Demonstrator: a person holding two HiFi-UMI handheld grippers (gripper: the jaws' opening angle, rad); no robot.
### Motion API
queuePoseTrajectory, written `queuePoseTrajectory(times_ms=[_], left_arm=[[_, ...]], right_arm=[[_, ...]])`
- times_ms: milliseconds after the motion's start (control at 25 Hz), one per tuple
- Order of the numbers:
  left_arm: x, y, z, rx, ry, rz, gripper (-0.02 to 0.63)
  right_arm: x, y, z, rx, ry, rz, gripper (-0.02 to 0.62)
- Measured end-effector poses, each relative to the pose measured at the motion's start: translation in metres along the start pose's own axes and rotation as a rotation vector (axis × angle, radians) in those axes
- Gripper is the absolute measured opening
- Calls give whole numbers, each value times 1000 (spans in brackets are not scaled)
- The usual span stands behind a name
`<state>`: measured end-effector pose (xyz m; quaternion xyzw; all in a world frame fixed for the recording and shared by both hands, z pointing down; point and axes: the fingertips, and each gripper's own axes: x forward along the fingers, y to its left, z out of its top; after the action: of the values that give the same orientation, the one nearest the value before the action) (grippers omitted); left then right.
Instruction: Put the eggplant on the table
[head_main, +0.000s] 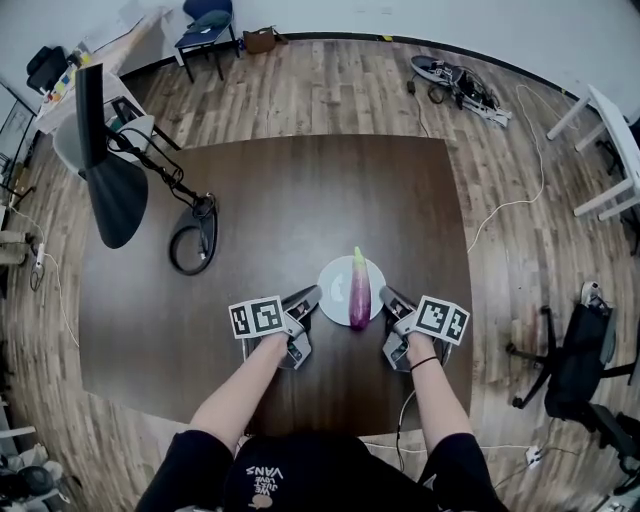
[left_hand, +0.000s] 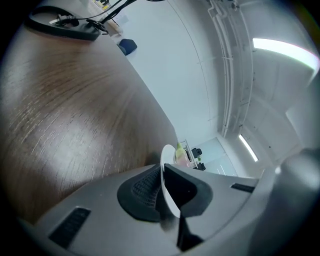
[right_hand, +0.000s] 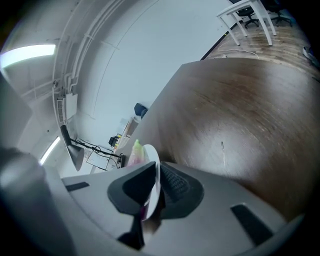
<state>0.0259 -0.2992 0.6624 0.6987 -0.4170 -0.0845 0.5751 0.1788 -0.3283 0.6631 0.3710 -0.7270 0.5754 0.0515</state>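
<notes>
A purple eggplant with a green tip lies lengthwise on a small white plate over the near part of the dark wooden table. My left gripper is shut on the plate's left rim and my right gripper on its right rim. In the left gripper view the plate's edge stands pinched between the dark pads, with the eggplant's tip just past it. The right gripper view shows the same: plate rim between the pads, eggplant tip behind.
A black desk lamp and a looped cable sit on the table's left side. An office chair stands at the right, a white table at the far right, a blue chair at the back.
</notes>
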Motion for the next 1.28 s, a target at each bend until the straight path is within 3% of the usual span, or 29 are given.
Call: queuePoseTrajectory(times_ms=[320,680,1000,1280], left_arm=[[17,12,13,3,78,105,26],[24,20,14,-38,144,157,26],[29,21,10,32,206,218,28],[30,20,10,32,233,219,28]], right_arm=[[22,-9,14,-4,34,-35,38],[31,-13,22,-40,75,-71,40],[34,-18,23,-88,116,-114,40],[35,-17,22,-145,150,-148,40]])
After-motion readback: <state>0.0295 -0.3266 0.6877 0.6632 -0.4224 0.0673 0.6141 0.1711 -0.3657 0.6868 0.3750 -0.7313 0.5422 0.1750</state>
